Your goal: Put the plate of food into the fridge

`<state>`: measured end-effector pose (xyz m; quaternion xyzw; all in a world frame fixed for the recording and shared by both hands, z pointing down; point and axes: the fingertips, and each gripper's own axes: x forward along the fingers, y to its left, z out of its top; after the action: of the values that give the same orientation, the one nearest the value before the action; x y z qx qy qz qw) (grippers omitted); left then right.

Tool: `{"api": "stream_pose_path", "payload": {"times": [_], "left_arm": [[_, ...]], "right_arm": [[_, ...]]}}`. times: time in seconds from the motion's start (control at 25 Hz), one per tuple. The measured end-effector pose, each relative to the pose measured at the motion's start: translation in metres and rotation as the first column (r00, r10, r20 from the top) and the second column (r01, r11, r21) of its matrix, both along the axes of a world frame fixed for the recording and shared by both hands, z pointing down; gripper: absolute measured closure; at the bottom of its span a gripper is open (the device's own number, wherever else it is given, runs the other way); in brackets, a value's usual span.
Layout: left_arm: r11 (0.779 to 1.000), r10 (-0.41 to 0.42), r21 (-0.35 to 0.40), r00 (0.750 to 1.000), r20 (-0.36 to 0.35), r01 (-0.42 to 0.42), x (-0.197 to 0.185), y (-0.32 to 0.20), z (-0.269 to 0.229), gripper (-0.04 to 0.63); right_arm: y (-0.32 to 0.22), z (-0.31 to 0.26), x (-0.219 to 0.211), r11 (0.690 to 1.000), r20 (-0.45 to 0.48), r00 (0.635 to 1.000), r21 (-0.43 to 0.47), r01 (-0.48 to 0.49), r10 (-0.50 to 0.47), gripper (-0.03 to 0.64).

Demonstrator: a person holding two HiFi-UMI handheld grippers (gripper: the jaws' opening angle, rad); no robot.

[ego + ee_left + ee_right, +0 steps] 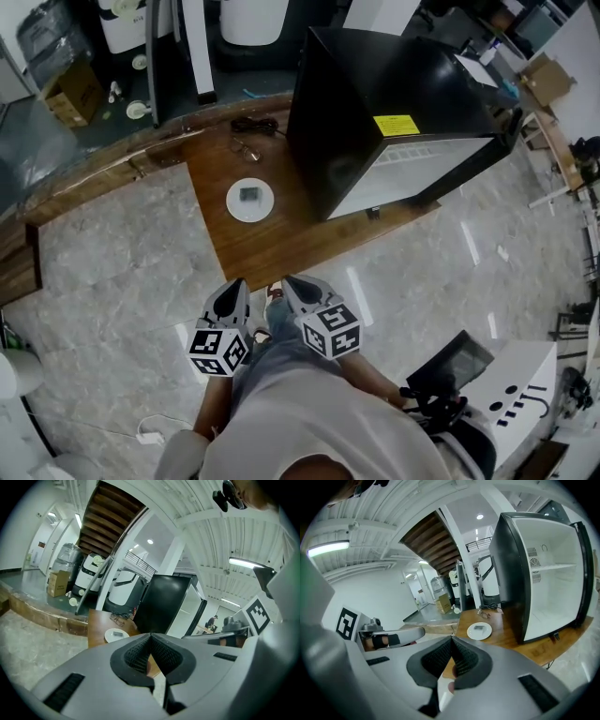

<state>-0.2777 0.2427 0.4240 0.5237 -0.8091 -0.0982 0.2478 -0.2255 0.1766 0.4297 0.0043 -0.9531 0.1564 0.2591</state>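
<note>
Lying on the wooden worktop (262, 248), the one white plate (249, 199) sits ahead of both hand-held grippers and well apart from them, with bare worktop and a strip of marble floor between. It is beside the open front of the one black fridge (394, 112), which stands on the same worktop with its white inside showing. The plate carries a single dark piece of food (248, 195), too small to identify. There are two grippers. The left hand-held gripper (234, 287) and the right hand-held gripper (292, 282) are held side by side near the person's body, both pointing toward the plate. Each has its jaws closed tip to tip with nothing between them. Behind the plate lie one black cable (253, 124) and what may be one pair of glasses (246, 147).
</note>
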Motion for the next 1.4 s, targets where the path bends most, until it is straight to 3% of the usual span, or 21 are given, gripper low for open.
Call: {"api": "stream_pose_path", "payload": {"times": [0.28, 0.52, 0.72, 1.0, 1.16, 1.4], "left_arm": [[0.998, 0.015, -0.055, 1.0, 0.004, -0.015, -0.038, -0.041, 0.008, 0.584], [0.993, 0.039, -0.114, 0.999, 0.011, -0.038, -0.097, -0.1, 0.027, 0.584], [0.986, 0.041, -0.164, 0.999, 0.017, -0.037, -0.153, -0.137, 0.043, 0.584], [0.949, 0.152, -0.291, 0.985, 0.081, -0.122, -0.242, -0.153, 0.074, 0.584], [0.918, 0.23, -0.338, 0.973, 0.025, -0.209, -0.289, -0.157, 0.101, 0.584], [0.835, 0.364, -0.414, 0.928, -0.078, -0.363, -0.346, -0.173, 0.166, 0.584]], "right_arm": [[-0.038, 0.002, -0.06, 0.999, 0.039, 0.999, -0.024, 0.038, -0.037, 0.604], [-0.109, 0.016, -0.115, 0.998, 0.034, 0.999, -0.058, -0.022, 0.024, 0.604], [-0.149, 0.047, -0.153, 0.991, -0.027, 0.998, -0.121, -0.052, 0.049, 0.604], [-0.165, 0.105, -0.203, 0.969, -0.133, 0.987, -0.214, -0.12, 0.093, 0.604], [-0.161, 0.137, -0.225, 0.921, -0.206, 0.963, -0.312, -0.234, 0.174, 0.604], [-0.157, 0.199, -0.256, 0.802, -0.263, 0.921, -0.459, -0.381, 0.286, 0.604]]}}
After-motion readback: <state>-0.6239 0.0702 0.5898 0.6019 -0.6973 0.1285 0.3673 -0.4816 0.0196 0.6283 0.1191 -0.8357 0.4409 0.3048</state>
